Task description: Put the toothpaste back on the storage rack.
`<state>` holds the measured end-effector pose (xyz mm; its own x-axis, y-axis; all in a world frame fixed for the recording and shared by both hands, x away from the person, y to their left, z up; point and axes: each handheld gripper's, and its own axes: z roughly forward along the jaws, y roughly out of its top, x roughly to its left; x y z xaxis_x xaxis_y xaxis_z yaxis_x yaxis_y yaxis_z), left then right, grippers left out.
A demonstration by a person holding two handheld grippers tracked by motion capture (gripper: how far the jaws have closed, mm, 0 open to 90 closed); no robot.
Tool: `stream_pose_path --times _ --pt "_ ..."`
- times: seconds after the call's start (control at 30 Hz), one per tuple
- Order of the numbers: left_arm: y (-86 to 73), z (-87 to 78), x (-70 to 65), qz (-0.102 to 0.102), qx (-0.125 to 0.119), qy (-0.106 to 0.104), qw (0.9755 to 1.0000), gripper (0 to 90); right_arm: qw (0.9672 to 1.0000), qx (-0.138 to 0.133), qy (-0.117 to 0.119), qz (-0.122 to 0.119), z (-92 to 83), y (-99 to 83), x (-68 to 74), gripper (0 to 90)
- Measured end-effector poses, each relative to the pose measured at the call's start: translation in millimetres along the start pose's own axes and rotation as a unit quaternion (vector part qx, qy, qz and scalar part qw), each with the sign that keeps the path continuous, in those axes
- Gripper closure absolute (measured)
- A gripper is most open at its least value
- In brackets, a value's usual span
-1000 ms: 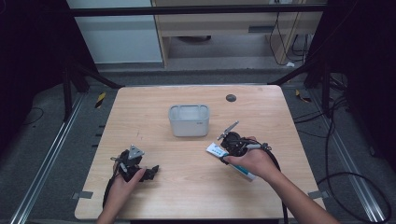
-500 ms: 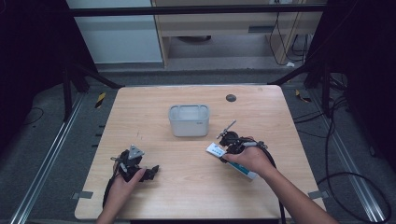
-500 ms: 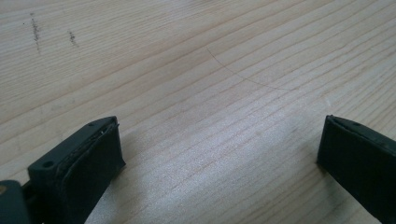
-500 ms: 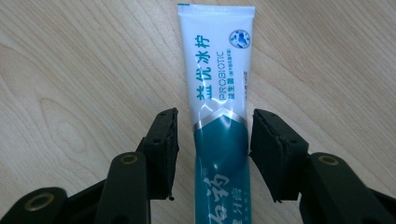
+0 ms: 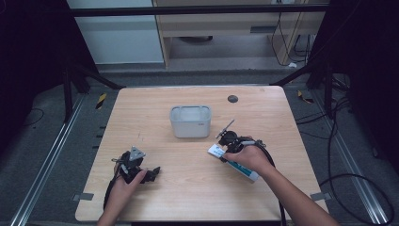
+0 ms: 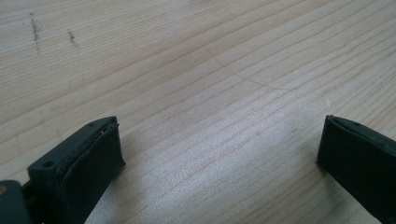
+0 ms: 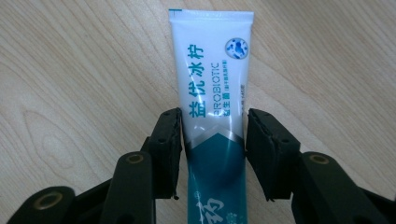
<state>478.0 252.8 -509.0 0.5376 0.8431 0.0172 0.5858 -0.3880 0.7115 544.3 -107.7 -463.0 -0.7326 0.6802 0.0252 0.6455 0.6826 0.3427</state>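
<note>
Wood table, plastic tube, matt black jaws.
Pale wood grain with a faint curved scratch is seen on the table (image 6: 210,70). A glossy white-and-teal plastic finish is shown by the tube (image 7: 215,93). The right gripper (image 7: 212,147) is built of matt black plastic with rough-looking pads (image 7: 172,149).

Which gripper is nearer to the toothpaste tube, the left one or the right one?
Right. The right gripper has its fingers on both sides of the toothpaste tube. The left gripper rests far away near the table's front left.
</note>
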Motion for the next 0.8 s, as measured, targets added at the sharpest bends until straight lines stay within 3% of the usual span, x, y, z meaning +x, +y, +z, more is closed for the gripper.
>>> stream_pose_path --times 0.43,0.8 --pt "0.0 0.0 0.0 0.0 0.0 0.0 1.0 0.0 0.9998 0.004 -0.012 -0.014 2.9 0.8 1.8 59.9" --pt "0.0 0.0 0.0 0.0 0.0 0.0 1.0 0.0 0.9992 0.018 -0.018 -0.029 0.8 2.9 4.3 69.0"
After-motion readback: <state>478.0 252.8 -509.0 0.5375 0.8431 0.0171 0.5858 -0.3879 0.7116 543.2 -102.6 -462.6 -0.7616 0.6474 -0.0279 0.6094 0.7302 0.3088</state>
